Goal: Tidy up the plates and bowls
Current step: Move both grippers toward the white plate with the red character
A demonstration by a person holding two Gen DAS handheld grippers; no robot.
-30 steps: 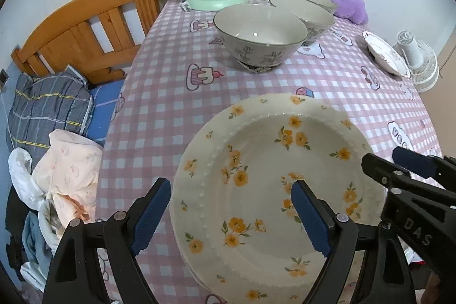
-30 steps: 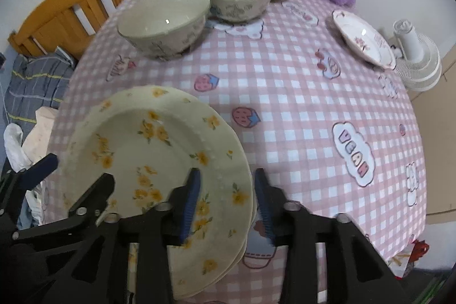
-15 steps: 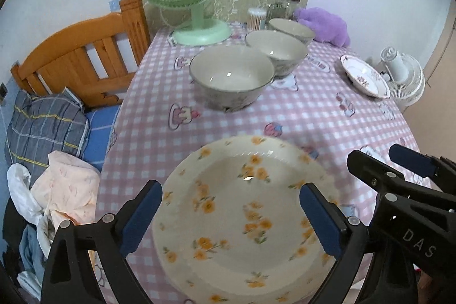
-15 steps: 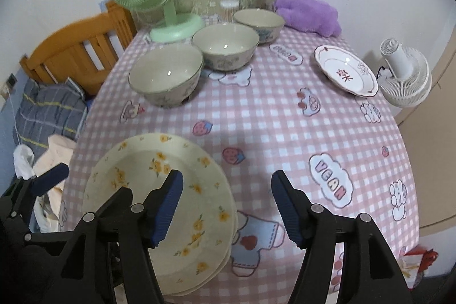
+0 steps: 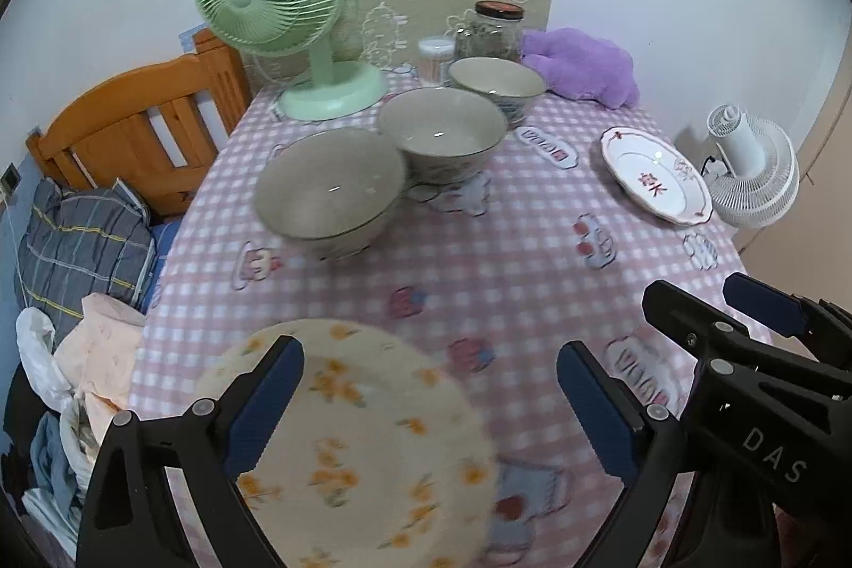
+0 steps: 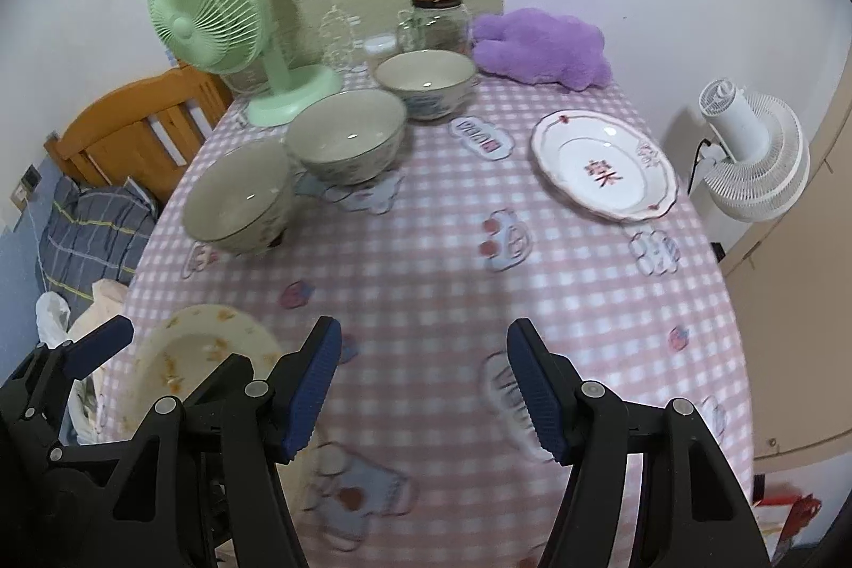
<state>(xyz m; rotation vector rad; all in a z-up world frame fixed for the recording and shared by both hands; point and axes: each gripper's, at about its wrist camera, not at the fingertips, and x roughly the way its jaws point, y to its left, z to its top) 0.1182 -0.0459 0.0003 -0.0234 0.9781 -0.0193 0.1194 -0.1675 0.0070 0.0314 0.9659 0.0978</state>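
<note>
Three bowls (image 5: 330, 190) stand in a row beside the green fan (image 5: 277, 3), likely awaiting stacking; the flowered plate (image 5: 351, 440) lies at the table's (image 5: 532, 280) near edge, the white plate (image 6: 604, 166) far right. Left gripper (image 5: 431, 408) closing slightly, right gripper (image 6: 426, 387) apart, both empty

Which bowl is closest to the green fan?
The farthest-back bowl isn't; the middle bowl sits right beside the green fan base, nearer than the front bowl.

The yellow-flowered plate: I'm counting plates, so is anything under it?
The yellow-flowered plate lies on the checked tablecloth. Motion blur and the left gripper hide its underside; can't tell.
</note>
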